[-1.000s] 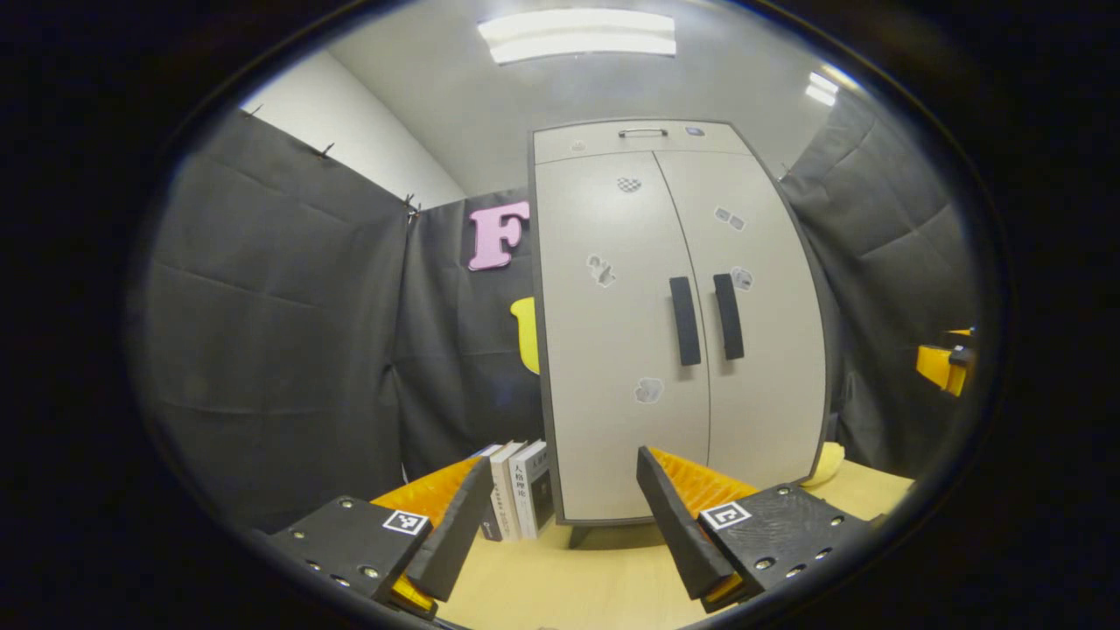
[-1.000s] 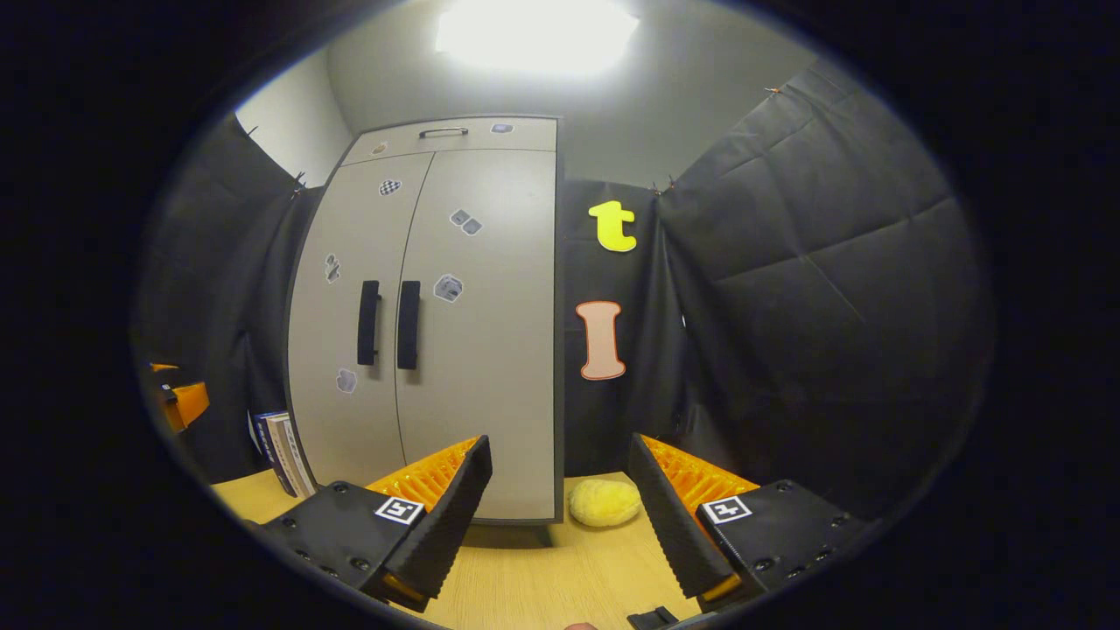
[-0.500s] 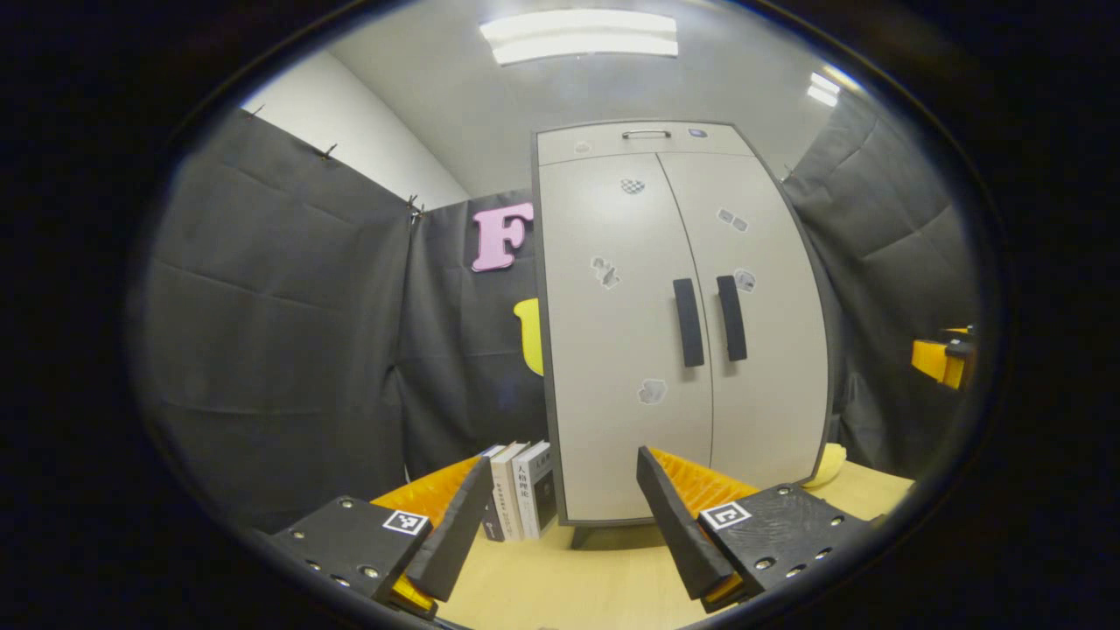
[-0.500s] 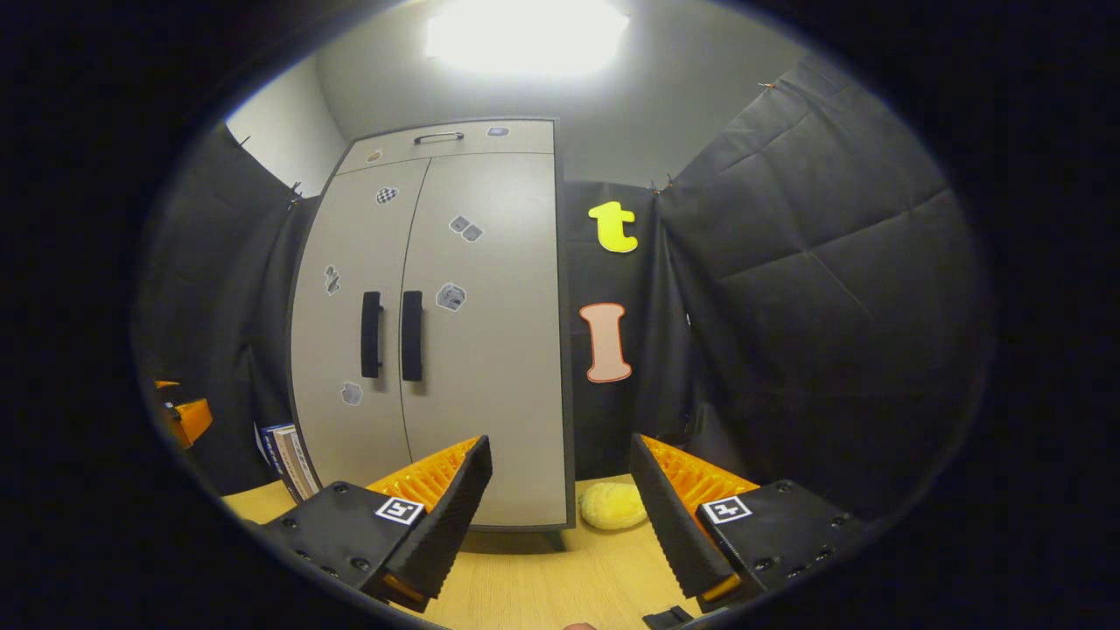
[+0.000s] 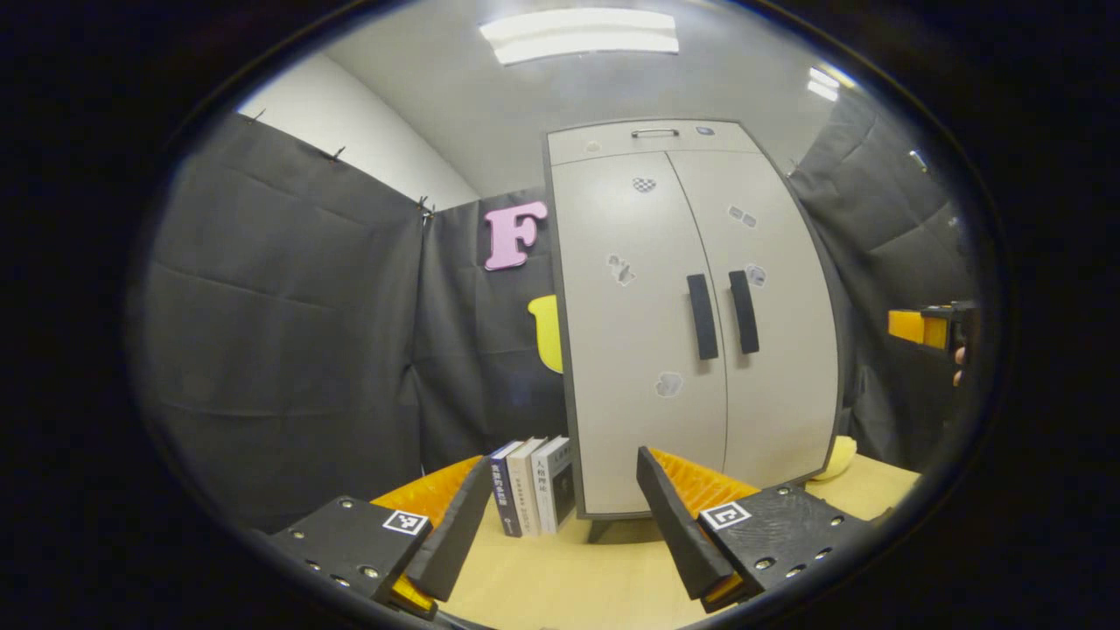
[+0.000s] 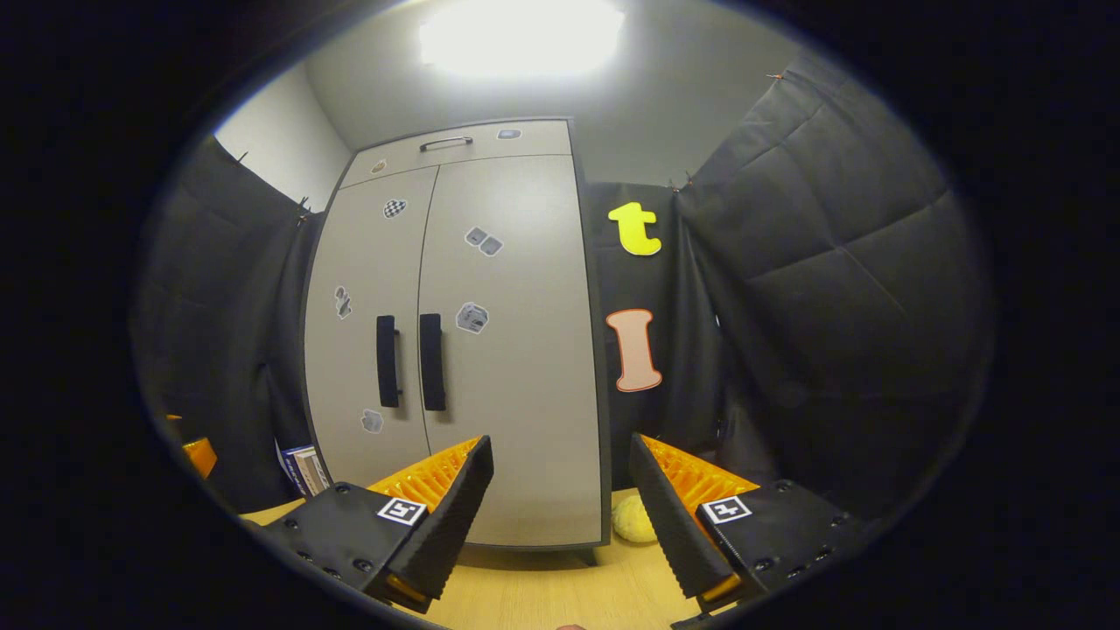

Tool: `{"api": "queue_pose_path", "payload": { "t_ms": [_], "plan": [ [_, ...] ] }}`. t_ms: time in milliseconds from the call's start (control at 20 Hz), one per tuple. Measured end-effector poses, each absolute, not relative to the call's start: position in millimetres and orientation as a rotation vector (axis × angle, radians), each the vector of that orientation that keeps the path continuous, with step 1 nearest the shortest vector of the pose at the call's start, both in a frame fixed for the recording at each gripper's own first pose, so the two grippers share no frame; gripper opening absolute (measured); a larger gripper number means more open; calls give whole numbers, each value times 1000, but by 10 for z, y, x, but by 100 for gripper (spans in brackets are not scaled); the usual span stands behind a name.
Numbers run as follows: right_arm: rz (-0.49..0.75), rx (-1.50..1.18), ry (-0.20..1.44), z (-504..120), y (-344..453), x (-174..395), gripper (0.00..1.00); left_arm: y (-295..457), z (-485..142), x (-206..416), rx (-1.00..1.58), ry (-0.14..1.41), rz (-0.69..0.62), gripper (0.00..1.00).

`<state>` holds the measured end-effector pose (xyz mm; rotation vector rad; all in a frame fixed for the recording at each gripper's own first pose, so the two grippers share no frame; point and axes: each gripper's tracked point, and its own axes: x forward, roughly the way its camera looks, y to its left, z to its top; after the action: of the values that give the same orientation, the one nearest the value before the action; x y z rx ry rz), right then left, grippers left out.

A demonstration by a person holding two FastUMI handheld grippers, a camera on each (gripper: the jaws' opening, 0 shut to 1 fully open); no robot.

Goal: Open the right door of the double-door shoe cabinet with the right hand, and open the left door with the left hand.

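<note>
While shut, grey shoe cabinet (image 5: 691, 324), twin handles (black, upright)

Beige cabinet (image 6: 516, 350) (black handles (image 6: 431, 361))

Bright ceiling light (image 6: 522, 35) glares overhead; sharp focus, fisheye bending at edges

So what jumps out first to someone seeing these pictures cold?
The tall pale shoe cabinet standing on the wooden table, both doors shut, its two dark handles side by side at the middle. Next, books at its left foot, and the open left claw low in front.
</note>
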<state>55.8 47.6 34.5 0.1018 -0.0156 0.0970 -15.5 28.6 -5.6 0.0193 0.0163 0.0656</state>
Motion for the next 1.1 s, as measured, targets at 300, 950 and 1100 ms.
{"api": "queue_pose_path", "payload": {
  "t_ms": [300, 950, 1100],
  "plan": [
    [160, 105, -45, 599, 785, 827, 98, 517, -100, -288, 24, 33, 117, 100],
    [252, 84, -85, 944, 1479, 1426, 98, 984, -249, -514, 15, 81, 222, 96],
    [274, 91, -69, 958, 1649, 1560, 95, 1056, -274, -566, 12, 88, 241, 97]
  ]
}}
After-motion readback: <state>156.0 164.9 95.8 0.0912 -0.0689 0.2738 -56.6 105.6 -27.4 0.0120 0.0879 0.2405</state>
